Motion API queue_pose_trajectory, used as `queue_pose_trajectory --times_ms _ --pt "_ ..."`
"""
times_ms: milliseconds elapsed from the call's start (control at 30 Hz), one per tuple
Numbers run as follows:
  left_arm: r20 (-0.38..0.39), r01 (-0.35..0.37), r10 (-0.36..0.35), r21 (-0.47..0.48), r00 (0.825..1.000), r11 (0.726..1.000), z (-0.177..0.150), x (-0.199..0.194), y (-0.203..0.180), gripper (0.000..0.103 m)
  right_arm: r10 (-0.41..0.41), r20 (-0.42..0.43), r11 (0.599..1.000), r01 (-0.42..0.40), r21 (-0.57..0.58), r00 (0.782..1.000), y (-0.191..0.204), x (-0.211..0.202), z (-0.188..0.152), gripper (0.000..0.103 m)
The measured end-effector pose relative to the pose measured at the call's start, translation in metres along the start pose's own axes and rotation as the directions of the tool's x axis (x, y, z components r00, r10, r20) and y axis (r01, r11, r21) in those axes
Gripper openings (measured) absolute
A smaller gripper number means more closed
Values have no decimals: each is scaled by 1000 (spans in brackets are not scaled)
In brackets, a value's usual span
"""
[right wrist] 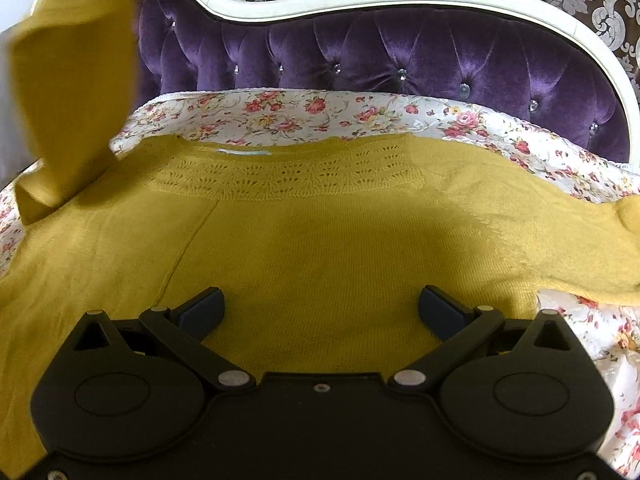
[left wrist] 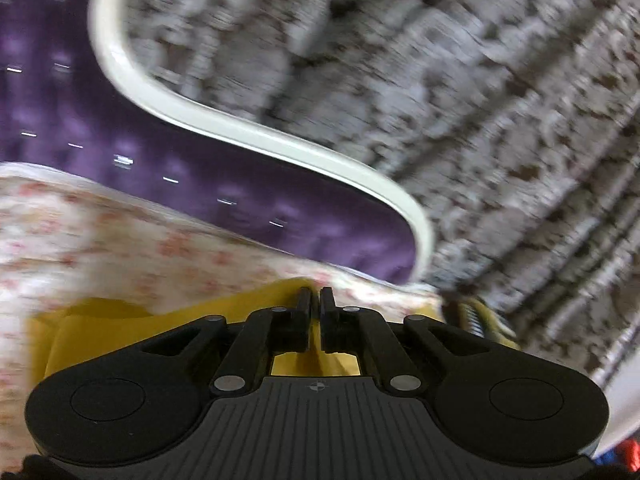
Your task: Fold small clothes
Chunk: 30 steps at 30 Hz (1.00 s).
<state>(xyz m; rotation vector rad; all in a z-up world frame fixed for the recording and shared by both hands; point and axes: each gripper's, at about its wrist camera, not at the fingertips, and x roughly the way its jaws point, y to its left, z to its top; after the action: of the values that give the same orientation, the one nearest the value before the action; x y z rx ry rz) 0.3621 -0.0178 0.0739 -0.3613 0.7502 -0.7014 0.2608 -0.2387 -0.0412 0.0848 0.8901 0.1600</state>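
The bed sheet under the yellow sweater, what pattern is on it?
Pink and red roses on white bed sheet, clearest in the right wrist view.

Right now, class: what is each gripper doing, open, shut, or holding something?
Left gripper: jaws shut on the yellow sweater, a part lifted.
Right gripper: jaws open, holding nothing, above the sweater spread on the floral sheet.

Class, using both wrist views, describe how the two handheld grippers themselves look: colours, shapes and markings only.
Both are matte black linkage mechanisms with two rounded side lobes bearing circular insets, and silver pivot pins. The left gripper has a grey ribbed centre plate with a small crosshair mark and narrow black fingers. The right gripper has a plain black centre, one small screw, and dark bluish finger pads. No cables or sleeves show.
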Motion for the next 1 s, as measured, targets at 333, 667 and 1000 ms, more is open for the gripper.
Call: queue_pose_trajectory --times_ms 333,667,1000 --pt "29 -196 195 11 980 981 -52 -18 22 24 99 15 987 -100 125 995 -35 -26 7 102" --pt "-57 -488 493 77 868 869 -167 -24 92 24 118 12 964 -118 239 993 -75 -6 25 65" --pt "1 -530 532 76 847 845 -172 -27 101 24 186 43 968 -190 166 982 -51 -13 50 13"
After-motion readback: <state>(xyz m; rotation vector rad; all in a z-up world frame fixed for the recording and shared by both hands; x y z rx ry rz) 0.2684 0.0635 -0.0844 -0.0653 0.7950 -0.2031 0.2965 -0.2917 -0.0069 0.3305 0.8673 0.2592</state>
